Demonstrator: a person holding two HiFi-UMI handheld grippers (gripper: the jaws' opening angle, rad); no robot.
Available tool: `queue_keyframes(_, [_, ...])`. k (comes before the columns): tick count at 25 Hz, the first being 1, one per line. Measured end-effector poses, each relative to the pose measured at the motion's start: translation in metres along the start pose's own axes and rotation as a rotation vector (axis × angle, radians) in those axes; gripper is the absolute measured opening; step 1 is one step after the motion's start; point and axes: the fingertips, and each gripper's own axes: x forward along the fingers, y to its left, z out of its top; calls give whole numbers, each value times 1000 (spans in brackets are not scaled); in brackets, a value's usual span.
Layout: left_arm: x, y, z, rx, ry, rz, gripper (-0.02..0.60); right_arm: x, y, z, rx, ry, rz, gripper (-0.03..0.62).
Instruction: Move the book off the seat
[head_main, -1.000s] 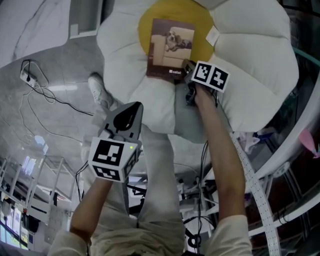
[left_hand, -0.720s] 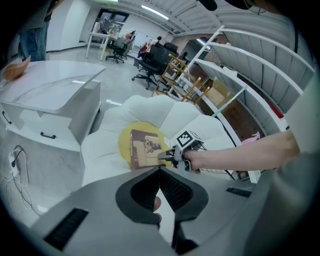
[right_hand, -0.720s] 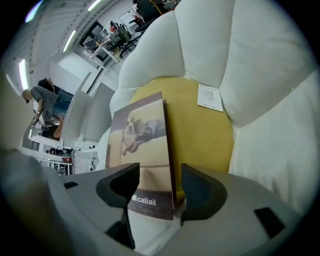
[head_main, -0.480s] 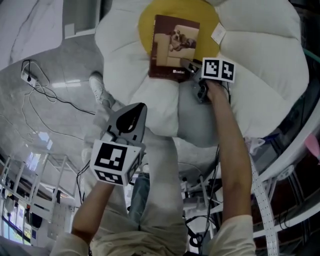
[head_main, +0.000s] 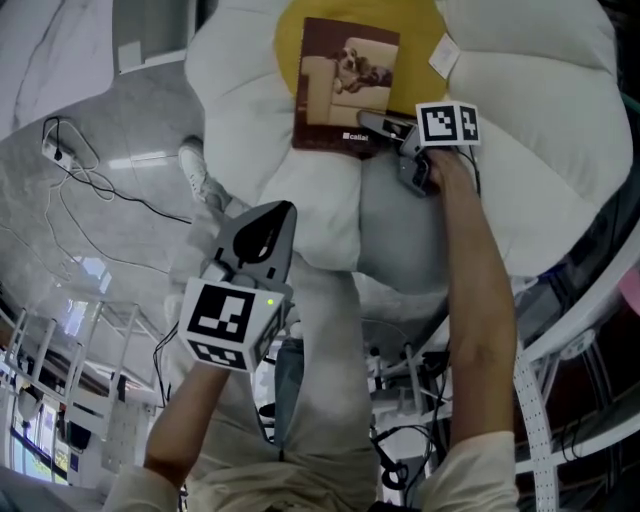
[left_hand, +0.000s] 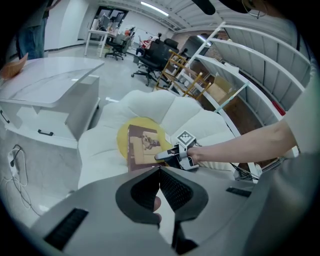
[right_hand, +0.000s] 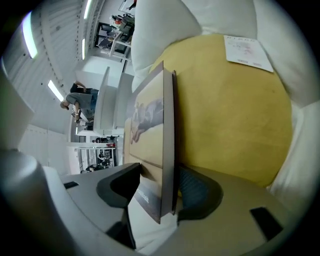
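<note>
A brown book (head_main: 345, 85) with a dog on its cover lies on the yellow centre (head_main: 420, 30) of a white flower-shaped seat cushion (head_main: 520, 120). My right gripper (head_main: 375, 125) reaches it at the near right corner. In the right gripper view the book (right_hand: 150, 130) stands edge-on between the jaws of the right gripper (right_hand: 160, 175). The jaws opened wide and have just been closing a little; the gap is still wider than the book. My left gripper (head_main: 265, 225) hangs shut and empty over the floor, apart from the cushion. The left gripper (left_hand: 160, 172) looks at the book (left_hand: 142, 145).
A white label (head_main: 445, 55) lies on the cushion beside the book. Cables and a power strip (head_main: 60, 160) run over the grey floor at the left, near a white shoe (head_main: 195, 170). A white desk (left_hand: 50, 95) and metal shelving (left_hand: 250, 75) flank the seat.
My right gripper has turned, sunk to the book's near right corner and opened its jaws around it. The left gripper has dropped slightly and stays shut.
</note>
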Motion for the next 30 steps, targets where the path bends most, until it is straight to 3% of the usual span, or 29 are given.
queue_keyframes(8, [-7, -13, 4, 4, -4, -5, 12, -21, 45, 7, -7, -107, 146, 152])
queue_keyframes(13, [-18, -20, 15, 8, -29, -8, 12, -31, 68, 0, -21, -95, 169, 141])
queue_keyframes(16, [-28, -20, 24, 16, -43, -8, 12, -34, 75, -6, -14, -77, 139, 140])
queue_keyframes(23, [-58, -19, 44, 41, -77, 17, 12, -43, 117, -12, -25, -112, 199, 138])
queue_keyframes(26, [-74, -9, 50, 43, -92, 35, 12, -47, 125, -16, 3, -127, 141, 138])
queue_keyframes(28, [-83, -3, 52, 41, -100, 49, 12, -46, 143, -16, 9, -146, 175, 138])
queue_keyframes(30, [-92, 3, 53, 36, -105, 58, 12, -43, 170, -16, 19, -173, 268, 138])
